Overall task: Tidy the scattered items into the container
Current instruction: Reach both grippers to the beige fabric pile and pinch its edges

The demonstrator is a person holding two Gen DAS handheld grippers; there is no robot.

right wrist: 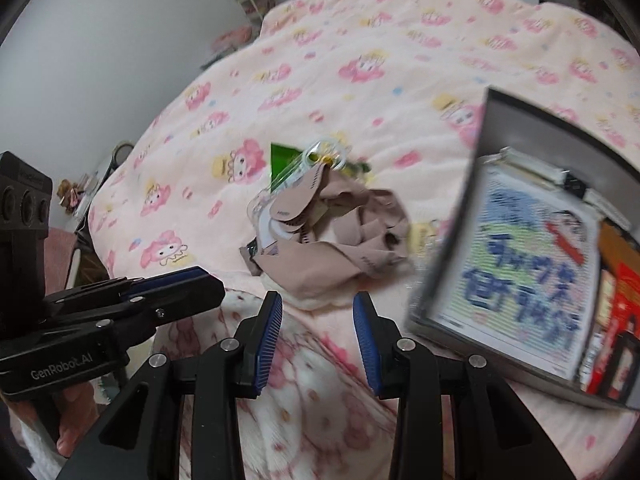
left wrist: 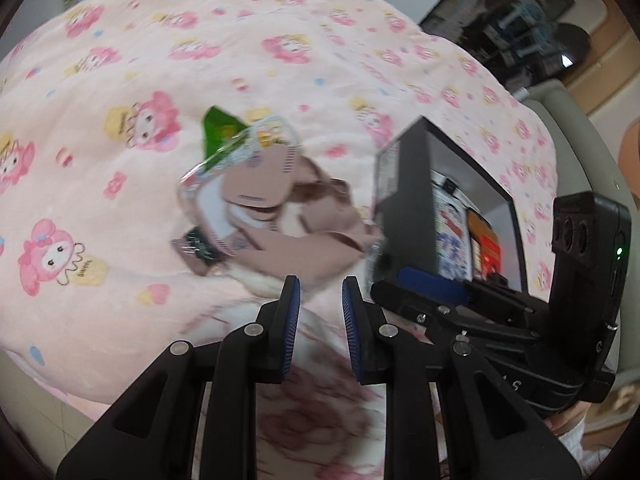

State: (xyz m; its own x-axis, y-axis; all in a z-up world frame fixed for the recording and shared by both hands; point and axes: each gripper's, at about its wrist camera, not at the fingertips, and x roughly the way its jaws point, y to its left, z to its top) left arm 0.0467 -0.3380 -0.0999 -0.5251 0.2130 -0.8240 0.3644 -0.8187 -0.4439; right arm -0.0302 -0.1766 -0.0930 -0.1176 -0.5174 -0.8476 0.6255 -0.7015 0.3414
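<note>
A heap of scattered items lies on the pink bed cover: beige fabric pieces [left wrist: 304, 236] [right wrist: 352, 236], a clear packet with beige pads [left wrist: 236, 196] [right wrist: 284, 204], and a green packet [left wrist: 218, 130] [right wrist: 282, 160]. A dark open container [left wrist: 404, 184] [right wrist: 452, 220] sits to the heap's right, with printed packets [left wrist: 452, 236] [right wrist: 528, 264] inside. My left gripper [left wrist: 320, 292] is open and empty, just in front of the heap. My right gripper [right wrist: 318, 308] is open and empty, also just short of the heap. The right gripper also shows in the left wrist view [left wrist: 432, 286], near the container.
The pink cartoon-print cover [left wrist: 240, 40] [right wrist: 400, 60] spreads over the bed. A fluffy pink-and-white blanket [left wrist: 312, 408] [right wrist: 304, 392] lies under both grippers. A white wall [right wrist: 100, 40] is on the left, cluttered shelves [left wrist: 520, 28] at the far right.
</note>
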